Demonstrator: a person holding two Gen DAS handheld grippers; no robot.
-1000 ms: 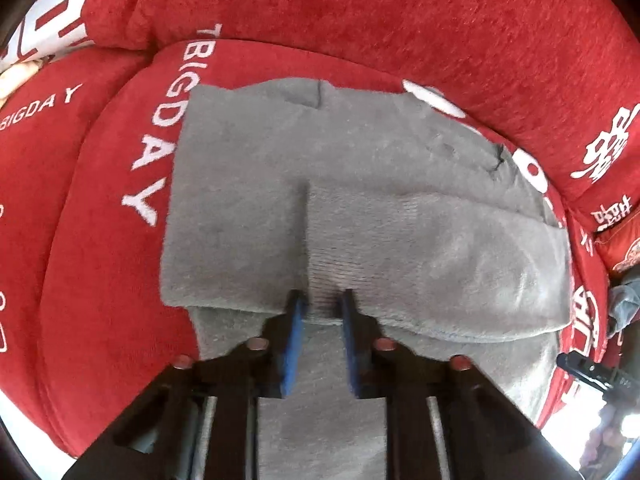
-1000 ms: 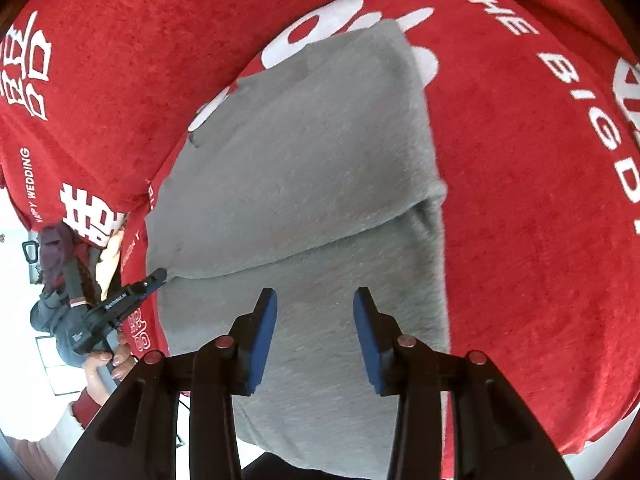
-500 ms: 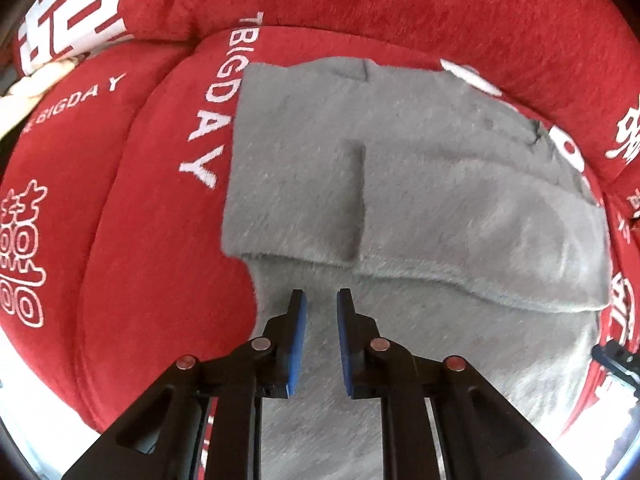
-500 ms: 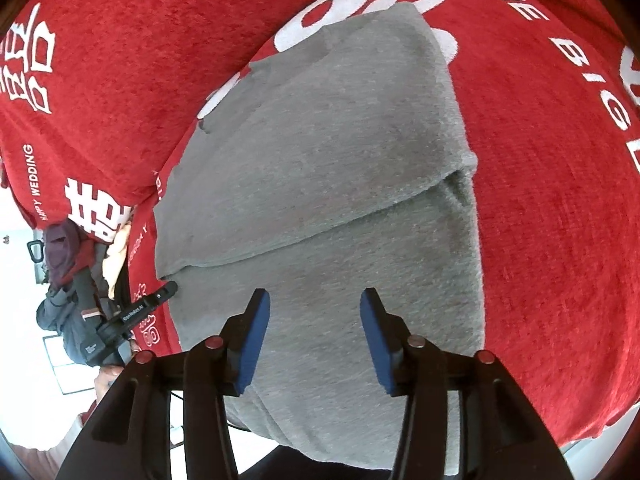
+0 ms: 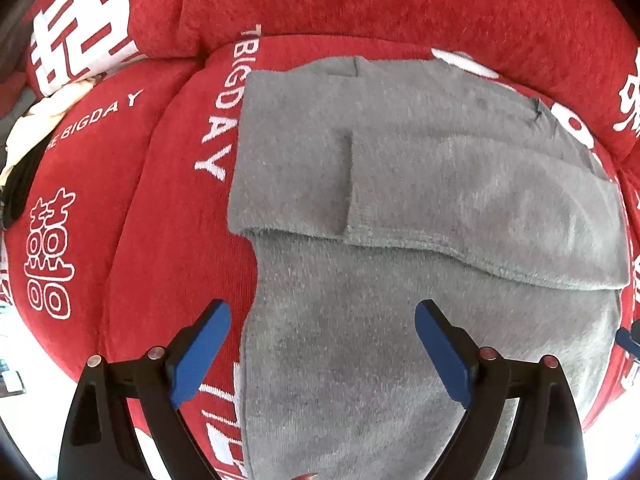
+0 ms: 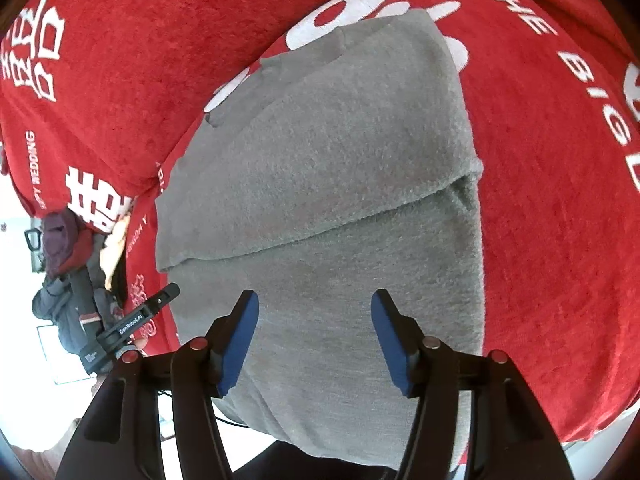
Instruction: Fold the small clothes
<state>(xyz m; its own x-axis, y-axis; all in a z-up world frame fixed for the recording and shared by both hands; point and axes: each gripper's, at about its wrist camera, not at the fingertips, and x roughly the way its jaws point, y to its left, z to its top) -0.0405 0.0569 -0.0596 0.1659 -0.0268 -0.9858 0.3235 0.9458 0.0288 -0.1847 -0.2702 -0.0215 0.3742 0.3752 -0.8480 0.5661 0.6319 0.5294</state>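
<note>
The left gripper (image 5: 322, 326) hangs with its blue fingers spread wide and empty, above the near part of the grey garment (image 5: 400, 208). The right gripper (image 6: 314, 320) is also apart, holding nothing, over the same cloth. The garment lies flat on the red sofa cover (image 5: 168, 208), its far part folded over toward the near part.

We see a red plush cover (image 5: 152, 216) with white lettering, "THE BIG DAY" (image 6: 576, 60) among it, and white Chinese characters (image 5: 50, 256). A red cushion (image 5: 380, 4) with the same white print rises behind. At the right view's left edge hangs a heap of dark clothing (image 6: 68, 272).
</note>
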